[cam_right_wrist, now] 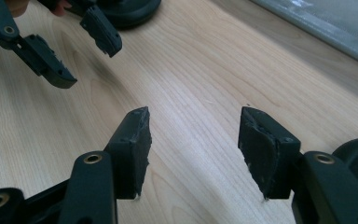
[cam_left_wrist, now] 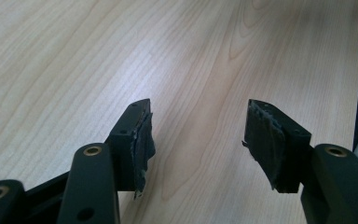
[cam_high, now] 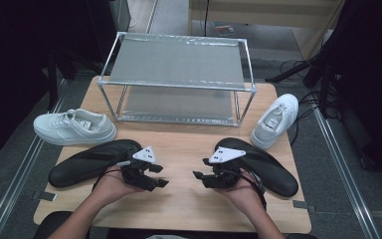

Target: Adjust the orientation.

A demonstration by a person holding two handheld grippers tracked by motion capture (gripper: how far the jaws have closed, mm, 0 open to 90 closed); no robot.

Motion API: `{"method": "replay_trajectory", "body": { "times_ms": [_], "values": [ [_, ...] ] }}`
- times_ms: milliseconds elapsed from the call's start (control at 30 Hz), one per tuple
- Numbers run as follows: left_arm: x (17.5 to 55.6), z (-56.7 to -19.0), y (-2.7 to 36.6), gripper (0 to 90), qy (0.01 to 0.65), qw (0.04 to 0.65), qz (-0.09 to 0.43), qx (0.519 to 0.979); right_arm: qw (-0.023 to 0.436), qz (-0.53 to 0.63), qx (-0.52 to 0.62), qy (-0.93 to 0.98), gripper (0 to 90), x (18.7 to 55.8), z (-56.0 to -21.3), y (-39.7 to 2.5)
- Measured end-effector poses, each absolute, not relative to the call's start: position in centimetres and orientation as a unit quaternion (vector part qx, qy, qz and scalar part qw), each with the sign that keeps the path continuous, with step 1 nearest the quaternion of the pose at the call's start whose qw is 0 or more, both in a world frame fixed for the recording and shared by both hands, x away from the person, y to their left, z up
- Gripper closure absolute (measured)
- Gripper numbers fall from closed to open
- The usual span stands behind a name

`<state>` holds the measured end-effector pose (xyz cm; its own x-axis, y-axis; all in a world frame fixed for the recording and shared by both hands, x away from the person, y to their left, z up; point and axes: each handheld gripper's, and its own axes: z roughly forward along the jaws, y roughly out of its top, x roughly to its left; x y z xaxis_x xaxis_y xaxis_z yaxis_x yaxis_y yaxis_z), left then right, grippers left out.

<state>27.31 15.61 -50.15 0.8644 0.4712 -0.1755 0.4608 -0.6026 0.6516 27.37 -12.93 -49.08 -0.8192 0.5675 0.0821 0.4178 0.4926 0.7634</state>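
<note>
Two tongs, left (cam_high: 155, 175) and right (cam_high: 202, 178), we hold spread and empty before the rack (cam_high: 178, 79), probably readying for the black shoes (cam_high: 92, 162).

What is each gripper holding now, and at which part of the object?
Nothing is held. The left gripper and the right gripper both stand open above the bare wooden table, with only wood between the jaws.
</note>
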Motion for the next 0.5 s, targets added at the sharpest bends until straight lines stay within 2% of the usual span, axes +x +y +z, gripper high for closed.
{"method": "replay_trajectory", "body": {
  "times_ms": [100, 267, 333, 500],
  "values": [
    [27.34, -50.04, 15.79, 42.1, 0.256, 0.363, 0.011, 0.896, 0.077, 0.414, 0.295, 0.857, 48.9, 27.6, -49.13, -13.04],
    [27.46, -50.01, 16.15, 41.3, 0.258, 0.367, 0.016, 0.894, 0.088, 0.423, 0.304, 0.849, 48.3, 27.63, -49.3, -13.13],
    [27.48, -49.96, 16.29, 41.2, 0.26, 0.369, 0.017, 0.892, 0.102, 0.421, 0.283, 0.856, 51.1, 27.52, -49.38, -13.19],
    [27.61, -49.84, 16.57, 41.2, 0.263, 0.366, 0.017, 0.893, 0.09, 0.416, 0.277, 0.861, 48.9, 27.57, -49.16, -13.25]
  ]
}}
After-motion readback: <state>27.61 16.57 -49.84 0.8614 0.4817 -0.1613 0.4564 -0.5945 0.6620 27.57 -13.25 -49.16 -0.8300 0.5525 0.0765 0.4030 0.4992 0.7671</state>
